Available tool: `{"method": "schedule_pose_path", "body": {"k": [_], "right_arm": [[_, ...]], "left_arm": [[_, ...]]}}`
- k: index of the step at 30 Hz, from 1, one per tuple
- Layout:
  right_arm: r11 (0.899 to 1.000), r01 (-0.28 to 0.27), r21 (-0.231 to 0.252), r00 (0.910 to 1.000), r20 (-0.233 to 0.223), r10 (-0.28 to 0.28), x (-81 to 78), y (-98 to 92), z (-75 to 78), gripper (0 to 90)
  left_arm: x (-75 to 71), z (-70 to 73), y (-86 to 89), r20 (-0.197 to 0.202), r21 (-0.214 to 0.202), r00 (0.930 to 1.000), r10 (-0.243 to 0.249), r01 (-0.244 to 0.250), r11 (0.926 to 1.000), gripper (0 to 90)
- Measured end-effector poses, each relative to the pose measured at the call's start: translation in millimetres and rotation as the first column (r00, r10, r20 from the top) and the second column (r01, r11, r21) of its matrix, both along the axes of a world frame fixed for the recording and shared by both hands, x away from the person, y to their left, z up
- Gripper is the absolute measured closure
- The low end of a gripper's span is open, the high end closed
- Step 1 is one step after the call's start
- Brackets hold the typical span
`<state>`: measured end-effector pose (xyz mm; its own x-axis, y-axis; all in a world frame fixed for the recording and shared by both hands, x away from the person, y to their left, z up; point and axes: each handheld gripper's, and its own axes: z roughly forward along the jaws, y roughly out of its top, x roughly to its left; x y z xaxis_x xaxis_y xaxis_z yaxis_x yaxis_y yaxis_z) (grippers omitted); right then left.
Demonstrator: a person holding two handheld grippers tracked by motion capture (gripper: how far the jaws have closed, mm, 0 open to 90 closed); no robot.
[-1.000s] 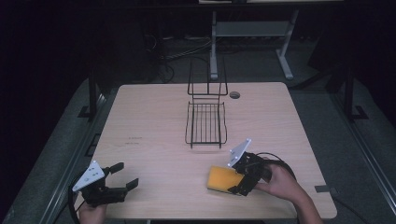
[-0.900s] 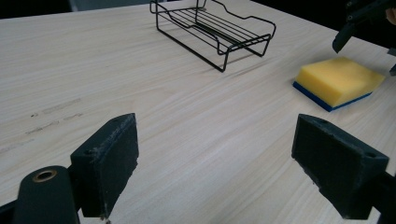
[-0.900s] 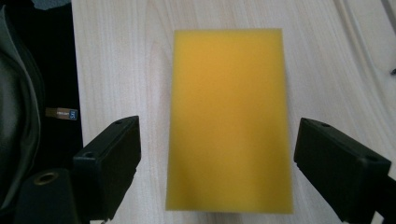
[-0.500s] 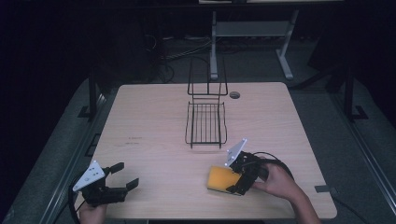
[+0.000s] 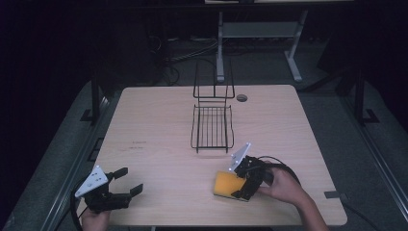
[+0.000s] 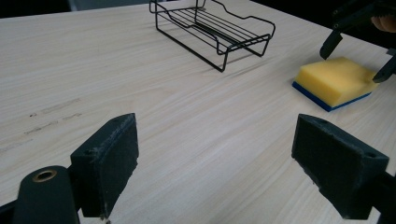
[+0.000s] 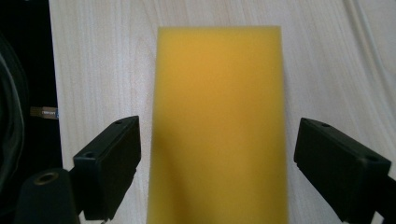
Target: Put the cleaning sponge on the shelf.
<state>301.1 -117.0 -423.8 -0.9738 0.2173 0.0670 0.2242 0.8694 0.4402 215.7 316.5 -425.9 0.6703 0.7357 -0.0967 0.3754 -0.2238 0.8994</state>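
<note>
Straddling the yellow sponge (image 5: 228,184) at lower centre-right of the high view, your right gripper (image 5: 239,182) has both jaws spread — a gap on each side, no contact. Your left gripper (image 5: 126,181), lower left, is likewise apart over bare table (image 5: 159,120). The wire rack (image 5: 212,126) stands mid-frame, well apart.

In my right gripper view, the yellow sponge (image 7: 218,126) runs off the frame at 6 o'clock and blurs toward that edge. In my left gripper view, my right gripper (image 6: 359,42) is cut off at 2 o'clock.
</note>
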Motion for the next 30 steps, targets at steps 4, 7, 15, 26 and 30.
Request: {"method": "schedule_pose_path", "body": {"k": [4,7,15,26,30], "right_arm": [[1.0,0.001,-0.012,1.0,-0.005,-0.002,-0.1,2.0,-2.0,14.4],[1.0,-0.001,-0.011,1.0,-0.007,0.001,0.1,3.4,-3.1,14.4],[1.0,-0.01,-0.019,0.9999,-0.003,0.01,-0.6,8.2,-7.1,14.4],[1.0,-0.001,-0.032,1.0,-0.004,0.001,-0.4,10.6,-15.6,14.4],[0.999,0.003,-0.039,1.0,0.001,-0.003,-1.0,11.1,-18.1,14.4]], "left_arm": [[0.0,0.0,0.0,0.0,-0.001,1.0,0.001,-0.001,1.0,14.0],[-0.3,0.0,0.1,0.001,-0.007,1.0,0.002,-0.002,1.0,14.0],[-0.1,0.2,-0.2,0.0,-0.007,1.0,0.001,-0.001,1.0,14.1],[-0.4,0.2,0.0,0.002,-0.012,1.0,0.001,-0.001,0.9999,14.1],[-0.4,0.4,-0.1,0.002,-0.013,1.0,-0.001,0.001,0.9999,14.0]]}}
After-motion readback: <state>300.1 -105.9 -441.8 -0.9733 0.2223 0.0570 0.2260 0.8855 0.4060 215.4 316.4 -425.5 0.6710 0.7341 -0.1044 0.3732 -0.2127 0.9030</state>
